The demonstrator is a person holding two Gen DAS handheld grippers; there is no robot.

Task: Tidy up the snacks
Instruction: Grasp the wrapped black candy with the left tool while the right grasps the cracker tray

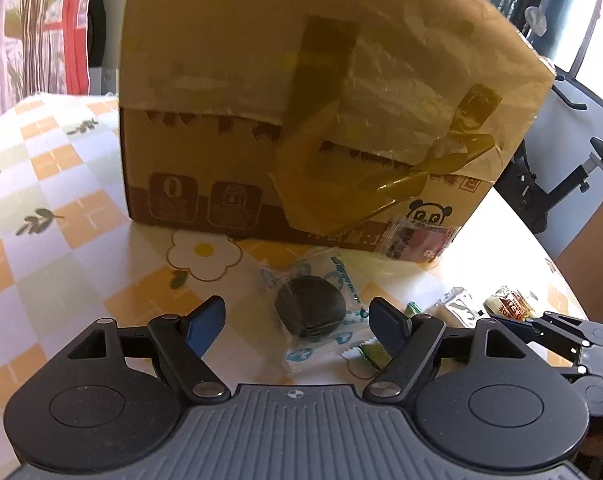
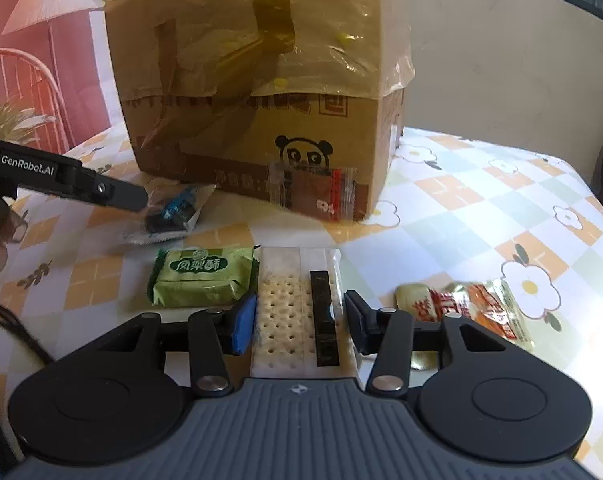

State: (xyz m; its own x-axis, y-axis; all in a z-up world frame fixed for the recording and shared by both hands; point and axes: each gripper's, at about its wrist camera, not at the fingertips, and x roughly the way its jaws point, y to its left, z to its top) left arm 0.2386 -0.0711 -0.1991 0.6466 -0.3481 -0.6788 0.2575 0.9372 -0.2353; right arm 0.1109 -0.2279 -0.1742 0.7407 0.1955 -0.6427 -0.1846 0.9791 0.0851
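Observation:
A taped cardboard box (image 1: 301, 100) with a panda print stands on the table; it also shows in the right wrist view (image 2: 257, 92). My left gripper (image 1: 297, 320) is open, its fingers either side of a clear packet with a dark round snack (image 1: 311, 312), seen too in the right wrist view (image 2: 173, 212). My right gripper (image 2: 299, 320) is open around a white cracker packet (image 2: 289, 312) lying flat. A green pastry packet (image 2: 203, 278) lies left of it, a gold-and-red packet (image 2: 469, 308) right. A clear red packet (image 2: 313, 194) leans on the box.
The table has a checked orange and white flower-print cloth (image 2: 481, 200). Its right edge is near a black exercise bike (image 1: 561, 184). A silver packet (image 1: 459, 304) and a gold packet (image 1: 509, 300) lie beside my right gripper's arm (image 1: 565, 332). A red wall stands behind.

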